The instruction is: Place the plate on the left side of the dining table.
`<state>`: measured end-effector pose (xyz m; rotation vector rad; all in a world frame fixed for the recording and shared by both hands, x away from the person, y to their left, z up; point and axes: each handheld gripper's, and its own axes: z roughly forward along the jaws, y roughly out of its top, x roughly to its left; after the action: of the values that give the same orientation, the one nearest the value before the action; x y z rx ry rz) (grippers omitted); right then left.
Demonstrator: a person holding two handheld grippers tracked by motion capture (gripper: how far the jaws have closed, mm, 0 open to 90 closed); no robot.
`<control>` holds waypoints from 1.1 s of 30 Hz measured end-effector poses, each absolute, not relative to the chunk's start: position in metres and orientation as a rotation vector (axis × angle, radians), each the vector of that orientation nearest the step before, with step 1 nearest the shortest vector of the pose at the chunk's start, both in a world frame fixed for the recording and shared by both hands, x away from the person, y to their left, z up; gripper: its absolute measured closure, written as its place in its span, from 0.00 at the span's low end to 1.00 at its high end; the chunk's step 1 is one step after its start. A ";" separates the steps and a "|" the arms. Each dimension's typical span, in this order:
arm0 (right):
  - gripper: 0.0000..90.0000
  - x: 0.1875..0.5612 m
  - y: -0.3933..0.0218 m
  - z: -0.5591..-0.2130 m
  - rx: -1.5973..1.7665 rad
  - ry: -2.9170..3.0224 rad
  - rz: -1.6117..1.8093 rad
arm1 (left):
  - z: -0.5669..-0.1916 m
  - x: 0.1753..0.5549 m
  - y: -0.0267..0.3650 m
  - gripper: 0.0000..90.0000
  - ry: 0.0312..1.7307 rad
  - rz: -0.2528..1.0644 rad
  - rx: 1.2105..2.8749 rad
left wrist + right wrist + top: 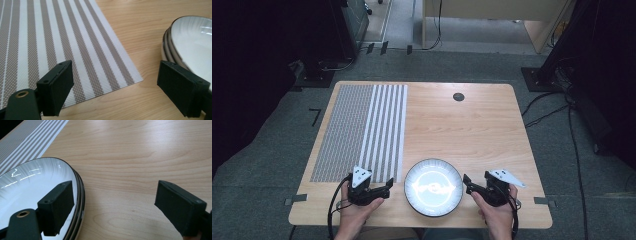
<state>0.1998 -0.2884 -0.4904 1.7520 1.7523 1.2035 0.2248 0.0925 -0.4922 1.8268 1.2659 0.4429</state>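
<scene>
A stack of white plates with dark rims sits at the front middle of the wooden table. My left gripper is just left of the stack and open. In the left gripper view the gripper has one jaw over the near corner of the striped placemat and the other beside the plates' rim. My right gripper is just right of the stack, also open. In the right gripper view the gripper has one jaw above the plates' edge and the other over bare wood. Nothing is held.
The grey-and-white striped placemat covers the table's left part, its far stripes showing in the right gripper view. A small dark round cap is set in the table near the back edge. Cables and dark stands lie on the floor around the table.
</scene>
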 end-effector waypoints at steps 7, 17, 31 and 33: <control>0.18 0.204 -0.276 -0.484 1.747 1.745 1.205 | -0.484 0.228 0.068 0.15 1.220 0.409 1.842; 0.36 0.209 -0.259 -0.478 1.721 1.732 1.177 | -0.471 0.235 0.038 0.22 1.196 0.386 1.859; 0.71 0.201 -0.256 -0.488 1.733 1.767 1.224 | -0.490 0.226 0.037 0.65 1.174 0.327 1.916; 0.76 0.200 -0.257 -0.490 1.765 1.776 1.221 | -0.491 0.225 0.038 0.68 1.159 0.305 1.916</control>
<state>0.2000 -0.2570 -0.4897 1.7647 1.7765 1.2211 0.2250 0.0381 -0.4912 1.9156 1.1589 0.3051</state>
